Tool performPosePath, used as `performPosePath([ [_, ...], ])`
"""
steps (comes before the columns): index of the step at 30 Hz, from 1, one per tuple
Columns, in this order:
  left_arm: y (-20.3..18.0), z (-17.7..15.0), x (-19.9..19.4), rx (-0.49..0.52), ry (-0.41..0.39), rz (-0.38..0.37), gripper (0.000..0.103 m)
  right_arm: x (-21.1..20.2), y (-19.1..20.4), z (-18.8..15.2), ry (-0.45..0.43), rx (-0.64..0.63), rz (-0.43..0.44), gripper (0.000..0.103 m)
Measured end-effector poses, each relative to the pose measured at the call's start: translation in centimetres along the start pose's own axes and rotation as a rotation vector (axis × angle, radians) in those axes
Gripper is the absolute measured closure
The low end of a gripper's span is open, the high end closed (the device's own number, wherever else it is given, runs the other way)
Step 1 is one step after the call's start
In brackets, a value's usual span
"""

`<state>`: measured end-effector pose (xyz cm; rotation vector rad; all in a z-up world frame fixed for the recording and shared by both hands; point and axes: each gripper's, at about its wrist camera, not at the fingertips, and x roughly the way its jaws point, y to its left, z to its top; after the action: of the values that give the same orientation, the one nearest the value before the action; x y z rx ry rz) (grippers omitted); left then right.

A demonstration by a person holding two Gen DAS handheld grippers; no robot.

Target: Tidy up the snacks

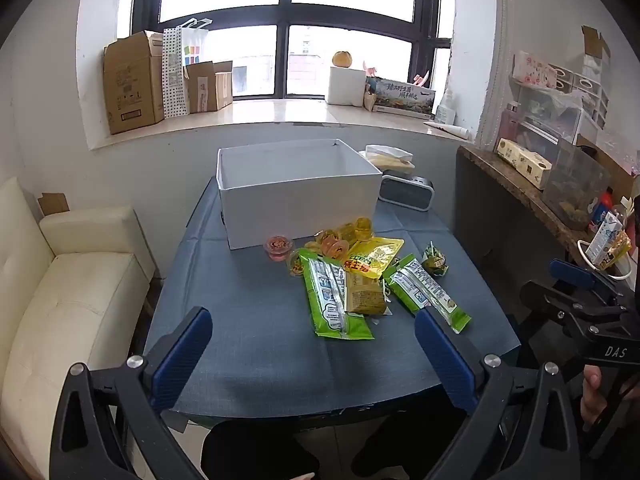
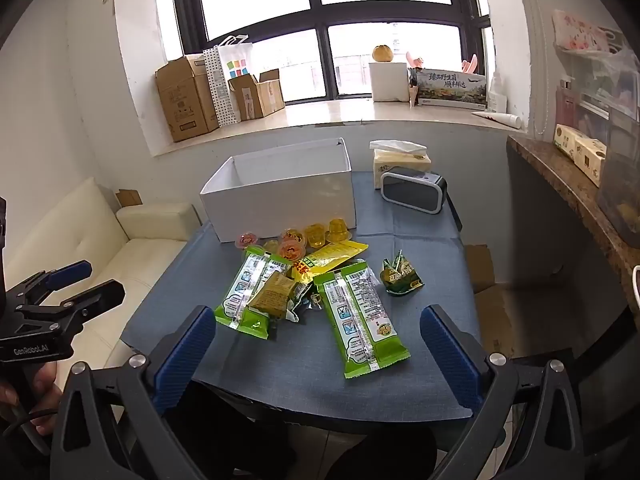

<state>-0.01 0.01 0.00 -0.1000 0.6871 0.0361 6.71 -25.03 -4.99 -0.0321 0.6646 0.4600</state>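
Snacks heaped mid-tabletop, both tools spread wide and empty

Snacks lay in a loose pile near the middle of the blue-covered tabletop (image 1: pixel 256 344), just in front of the white box (image 1: pixel 298 196), which stood open-topped toward the far edge. Nearest the box sat a cluster of small jelly cups (image 2: pixel 316 236), orange and yellow, with one red jelly cup (image 1: pixel 279 246) slightly apart on the left side of the pile. A yellow packet (image 1: pixel 372 258) lay just behind two long green packets: one green packet (image 1: pixel 334 300) on the left of the heap with a small tan packet (image 1: pixel 365 298) resting against it, and a second green packet (image 2: pixel 362 318) angled toward the near right corner. A small dark-green pouch (image 2: pixel 401 278) sat by itself on the right side, apart from the rest.

Beyond the box, near the far right corner, stood a tissue pack (image 2: pixel 400 160) and, just in front of it, a grey speaker (image 2: pixel 414 190).

The left tool (image 1: pixel 314 358) hovered over the near edge with its blue-padded fingers (image 1: pixel 182 356) spread wide, grasping nothing. The right tool (image 2: pixel 316 354) was likewise released, fingers (image 2: pixel 450 354) far apart above the near edge, nothing between them. Each tool appeared at the side of the other's view.

A cream sofa (image 1: pixel 68 292) stood beside the left edge, and cardboard boxes (image 1: pixel 132 80) lined the windowsill behind.
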Motion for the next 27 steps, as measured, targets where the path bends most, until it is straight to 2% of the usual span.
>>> performPosePath([
  [27,-0.08,0.37,-0.58,0.01,-0.009,-0.006,0.0,-0.31,-0.01,0.06,-0.007,-0.013,-0.011,0.0],
])
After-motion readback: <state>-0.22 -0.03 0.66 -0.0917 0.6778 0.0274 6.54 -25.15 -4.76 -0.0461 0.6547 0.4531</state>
